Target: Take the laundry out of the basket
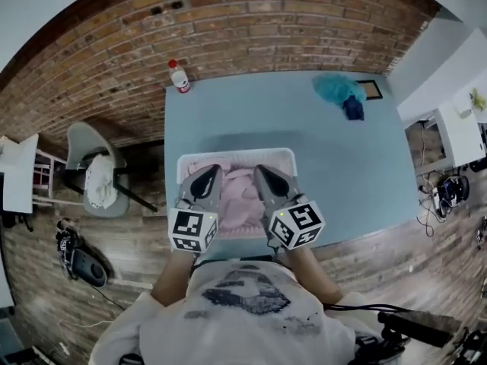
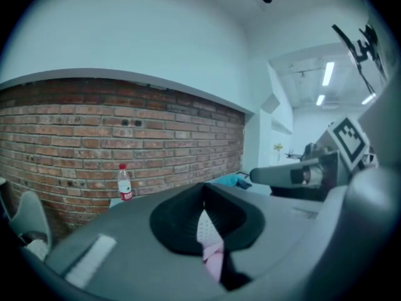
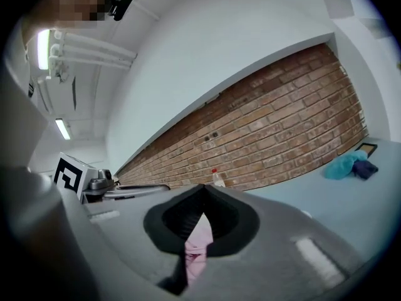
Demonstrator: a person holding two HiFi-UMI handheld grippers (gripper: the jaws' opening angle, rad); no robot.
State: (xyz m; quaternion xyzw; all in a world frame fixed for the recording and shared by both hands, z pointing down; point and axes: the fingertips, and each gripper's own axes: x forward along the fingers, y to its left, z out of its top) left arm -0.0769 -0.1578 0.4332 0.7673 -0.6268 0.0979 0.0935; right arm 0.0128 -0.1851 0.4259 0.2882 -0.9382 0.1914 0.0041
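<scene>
A white basket (image 1: 236,153) stands on the blue-grey table (image 1: 342,173), near its front edge, with pink laundry (image 1: 240,192) heaped inside. Both grippers hover over the basket's near half and point away from me. My left gripper (image 1: 213,171) is on the left side, my right gripper (image 1: 259,170) on the right. In the left gripper view the jaw tips (image 2: 203,189) meet, and below them the gap shows white basket mesh (image 2: 205,227) and pink cloth (image 2: 213,259). The right gripper's jaws (image 3: 203,189) also meet, with pink cloth (image 3: 197,243) below. I see no cloth pinched.
A teal cloth (image 1: 337,88) and a dark blue cloth (image 1: 353,109) lie at the table's far right, beside a small picture frame (image 1: 371,90). A red-capped bottle (image 1: 179,76) stands at the far left corner. A brick wall runs behind. A chair (image 1: 95,169) stands left of the table.
</scene>
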